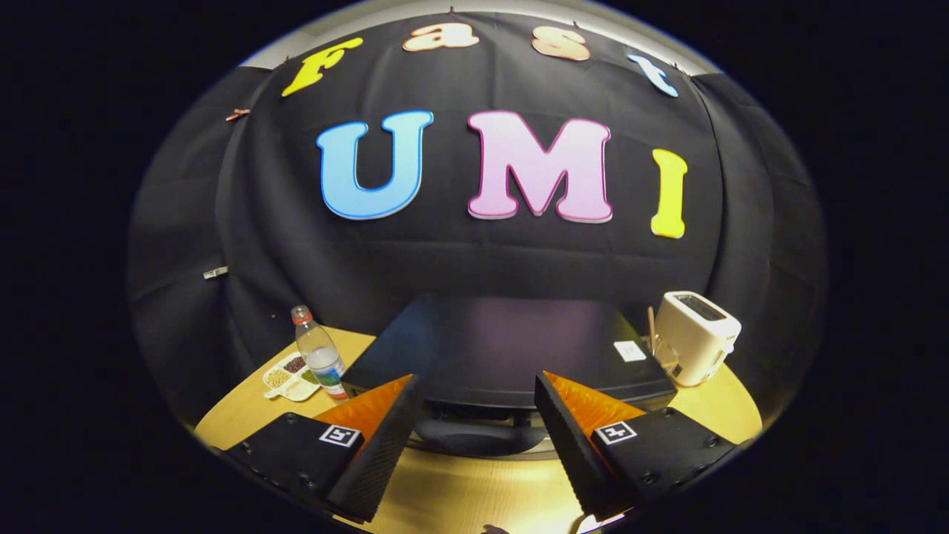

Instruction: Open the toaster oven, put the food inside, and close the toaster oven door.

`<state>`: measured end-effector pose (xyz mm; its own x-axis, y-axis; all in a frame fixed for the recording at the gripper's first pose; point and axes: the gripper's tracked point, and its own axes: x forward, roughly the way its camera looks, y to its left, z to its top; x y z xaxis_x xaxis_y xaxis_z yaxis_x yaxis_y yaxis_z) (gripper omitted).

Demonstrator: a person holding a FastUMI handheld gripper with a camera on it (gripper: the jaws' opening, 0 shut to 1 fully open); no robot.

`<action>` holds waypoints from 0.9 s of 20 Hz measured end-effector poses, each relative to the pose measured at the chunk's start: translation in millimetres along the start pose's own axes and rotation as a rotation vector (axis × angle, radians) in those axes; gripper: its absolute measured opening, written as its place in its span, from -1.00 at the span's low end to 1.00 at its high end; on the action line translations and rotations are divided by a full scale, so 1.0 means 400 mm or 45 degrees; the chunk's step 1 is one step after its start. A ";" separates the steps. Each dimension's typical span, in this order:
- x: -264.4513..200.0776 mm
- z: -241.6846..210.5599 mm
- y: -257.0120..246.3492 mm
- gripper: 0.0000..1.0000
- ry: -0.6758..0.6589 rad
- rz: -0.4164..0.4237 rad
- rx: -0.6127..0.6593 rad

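Fingers (474, 415) spread wide, holding nothing, above the toaster oven (511, 352) sitting centre on the counter (460, 489). Its door handle (482, 434) lies just between the tips. Risk: a high approach could slip off the handle, or shove the oven toward the far bottle (319, 356).

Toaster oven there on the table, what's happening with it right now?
A hand-held gripper is held above the black toaster oven, fingers open and holding nothing. The oven sits just ahead of the fingers on the wooden table. Beside it stand a water bottle and a divided snack dish on one side, a white toaster on the other.
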<state>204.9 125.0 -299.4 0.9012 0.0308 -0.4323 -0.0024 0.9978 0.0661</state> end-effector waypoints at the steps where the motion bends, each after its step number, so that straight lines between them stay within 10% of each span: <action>1: 0.015 -0.021 -0.004 0.97 0.026 -0.019 -0.003; 18: -0.156 -0.264 0.004 0.96 0.350 -0.012 -0.110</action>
<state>103.0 130.8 -367.4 0.7499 0.0244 -0.6611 -0.0419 0.9991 -0.0106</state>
